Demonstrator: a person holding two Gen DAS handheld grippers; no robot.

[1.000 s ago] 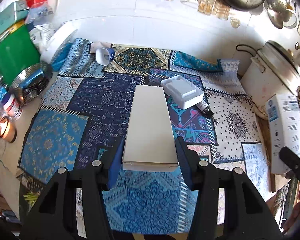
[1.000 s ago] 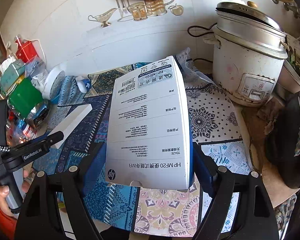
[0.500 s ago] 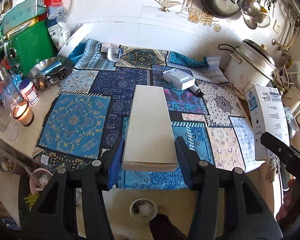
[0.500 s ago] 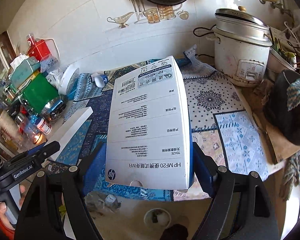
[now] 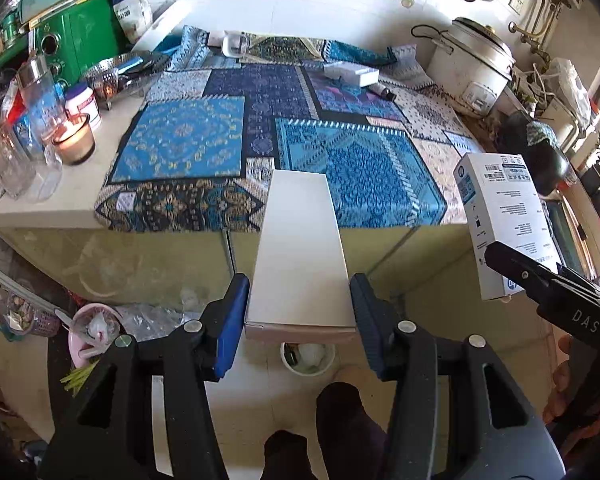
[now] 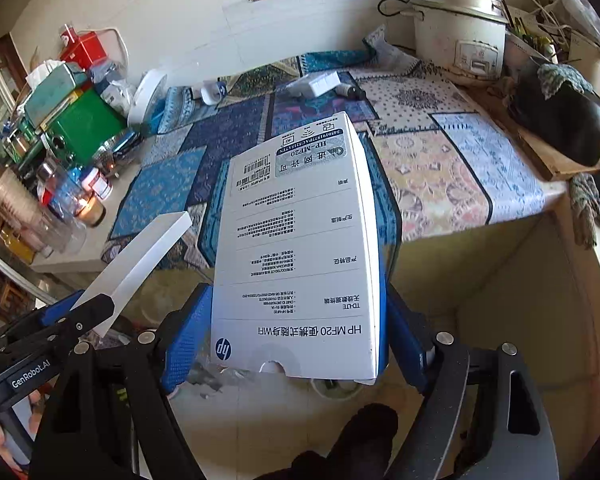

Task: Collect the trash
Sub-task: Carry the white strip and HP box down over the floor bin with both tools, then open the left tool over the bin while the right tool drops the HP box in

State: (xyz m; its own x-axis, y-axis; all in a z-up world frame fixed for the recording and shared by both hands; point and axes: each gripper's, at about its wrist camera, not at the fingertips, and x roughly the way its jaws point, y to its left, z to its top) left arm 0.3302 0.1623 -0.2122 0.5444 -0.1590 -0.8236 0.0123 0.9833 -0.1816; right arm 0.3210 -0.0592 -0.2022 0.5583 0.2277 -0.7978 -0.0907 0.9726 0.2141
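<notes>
My left gripper [image 5: 298, 320] is shut on a plain long white box [image 5: 302, 248], its blue pads pressing both sides. My right gripper [image 6: 296, 340] is shut on a white HP box [image 6: 300, 248] printed with small text. Both boxes hang out over the floor, in front of the counter's edge. From the left wrist view the HP box [image 5: 500, 220] shows at the right, and from the right wrist view the white box [image 6: 136, 256] shows at the left. A small round bin [image 5: 308, 358] stands on the floor just beyond the left gripper's box. On the patterned cloth [image 5: 340, 160] remain a small white box [image 5: 350, 73], a dark tube [image 5: 382, 91] and a mug [image 5: 232, 44].
A lit candle [image 5: 74, 142], jars and bottles crowd the counter's left end beside a green appliance [image 5: 66, 46]. A rice cooker [image 5: 472, 68] stands at the back right. A pink tub [image 5: 94, 330] and plastic litter lie on the floor at left. Dark feet [image 5: 340, 420] show below.
Both grippers have drawn back from over the counter and sunk a little, carrying their boxes. The counter's front edge, floor and small bin have come into view.
</notes>
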